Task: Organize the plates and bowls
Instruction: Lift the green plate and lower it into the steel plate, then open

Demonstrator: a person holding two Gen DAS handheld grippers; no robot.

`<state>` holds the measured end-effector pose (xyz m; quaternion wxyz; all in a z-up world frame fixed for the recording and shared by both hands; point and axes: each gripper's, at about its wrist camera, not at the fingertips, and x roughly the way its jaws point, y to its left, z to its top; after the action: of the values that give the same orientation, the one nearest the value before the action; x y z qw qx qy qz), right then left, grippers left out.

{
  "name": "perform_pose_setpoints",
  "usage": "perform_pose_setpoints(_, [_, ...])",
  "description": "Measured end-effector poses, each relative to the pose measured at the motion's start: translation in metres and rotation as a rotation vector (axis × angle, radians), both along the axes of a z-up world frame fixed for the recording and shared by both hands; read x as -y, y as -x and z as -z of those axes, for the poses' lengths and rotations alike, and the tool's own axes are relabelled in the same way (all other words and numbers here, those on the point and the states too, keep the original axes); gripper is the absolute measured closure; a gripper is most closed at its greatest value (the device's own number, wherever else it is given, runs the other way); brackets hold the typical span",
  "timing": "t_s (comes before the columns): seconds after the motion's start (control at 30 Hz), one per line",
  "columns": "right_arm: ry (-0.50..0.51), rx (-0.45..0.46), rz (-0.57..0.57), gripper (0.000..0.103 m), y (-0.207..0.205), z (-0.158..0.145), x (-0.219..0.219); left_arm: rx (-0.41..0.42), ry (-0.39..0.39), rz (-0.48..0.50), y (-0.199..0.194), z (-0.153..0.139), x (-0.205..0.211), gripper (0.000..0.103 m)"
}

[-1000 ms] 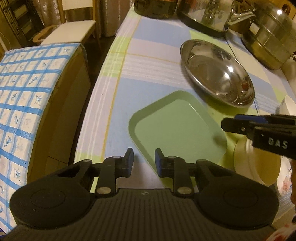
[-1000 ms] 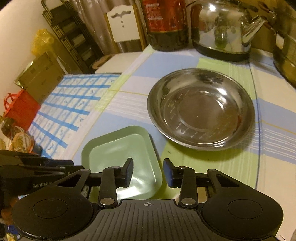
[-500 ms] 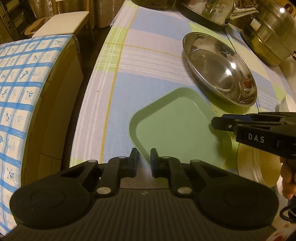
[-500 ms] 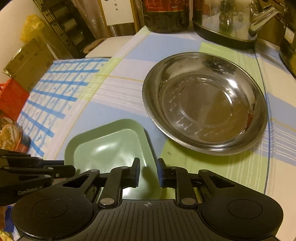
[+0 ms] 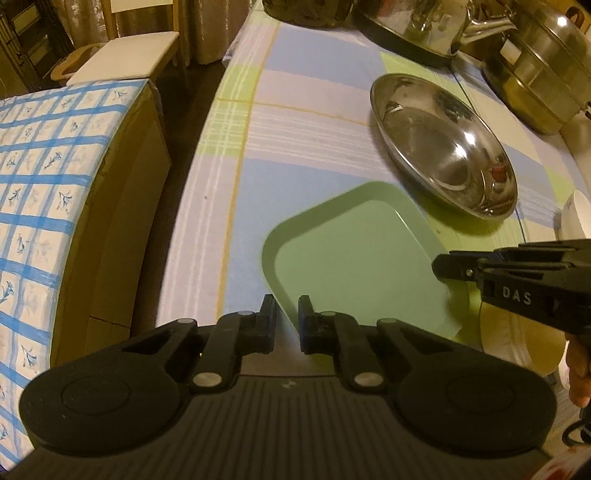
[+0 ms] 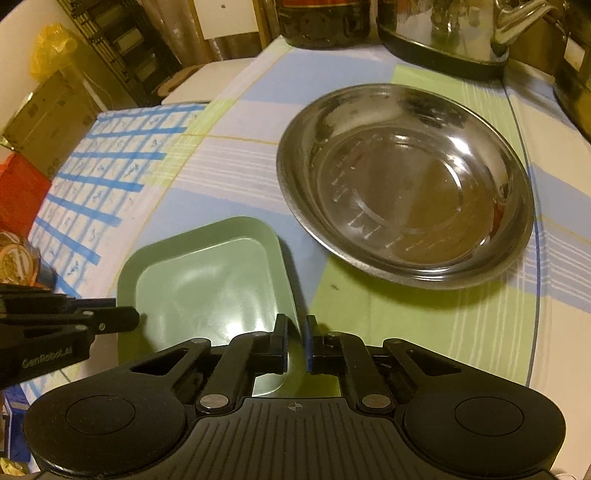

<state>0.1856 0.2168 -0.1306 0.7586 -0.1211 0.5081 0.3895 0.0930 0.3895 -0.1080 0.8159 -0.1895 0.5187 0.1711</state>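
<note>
A square green plate is held tilted above the checked tablecloth, and it also shows in the right wrist view. My left gripper is shut on its near left edge. My right gripper is shut on its right edge and shows from the side in the left wrist view. A round steel plate lies on the table beyond, seen too in the right wrist view. A cream plate lies under the right gripper.
A steel kettle, a steel pot and a dark jar stand at the table's far end. A white bowl sits at the right. A blue-checked covered box stands left of the table.
Both grippers have closed from open onto opposite edges of the green plate. The plate has lifted and tilted off the table.
</note>
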Motion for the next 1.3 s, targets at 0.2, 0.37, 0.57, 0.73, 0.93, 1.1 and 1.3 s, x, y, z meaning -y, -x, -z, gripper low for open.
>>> perform_pose_setpoints(0.2, [-0.065, -0.003, 0.008, 0.096, 0.002, -0.017, 0.004, 0.041, -0.027, -0.003, 0.001, -0.024, -0.011, 0.093])
perform_pose_setpoints(0.37, [-0.106, 0.014, 0.035, 0.097, 0.000, -0.032, 0.008, 0.101, -0.057, 0.020, -0.010, -0.046, -0.015, 0.093])
perform_pose_setpoints(0.57, [-0.139, 0.048, 0.100, 0.097, -0.011, -0.048, 0.020, 0.163, -0.084, 0.087, -0.041, -0.062, -0.013, 0.093])
perform_pose_setpoints(0.73, [-0.141, 0.079, 0.178, 0.097, -0.027, -0.053, 0.034, 0.188, -0.086, 0.159, -0.073, -0.060, -0.003, 0.093])
perform_pose_setpoints(0.93, [-0.115, 0.093, 0.281, 0.097, -0.057, -0.044, 0.053, 0.185, -0.061, 0.240, -0.117, -0.041, 0.013, 0.093])
perform_pose_setpoints(1.1, [-0.092, 0.100, 0.347, 0.097, -0.077, -0.034, 0.065, 0.168, -0.037, 0.289, -0.149, -0.024, 0.022, 0.093])
perform_pose_setpoints(1.3, [-0.064, 0.084, 0.401, 0.097, -0.092, -0.019, 0.069, 0.146, -0.040, 0.330, -0.175, -0.009, 0.027, 0.093])
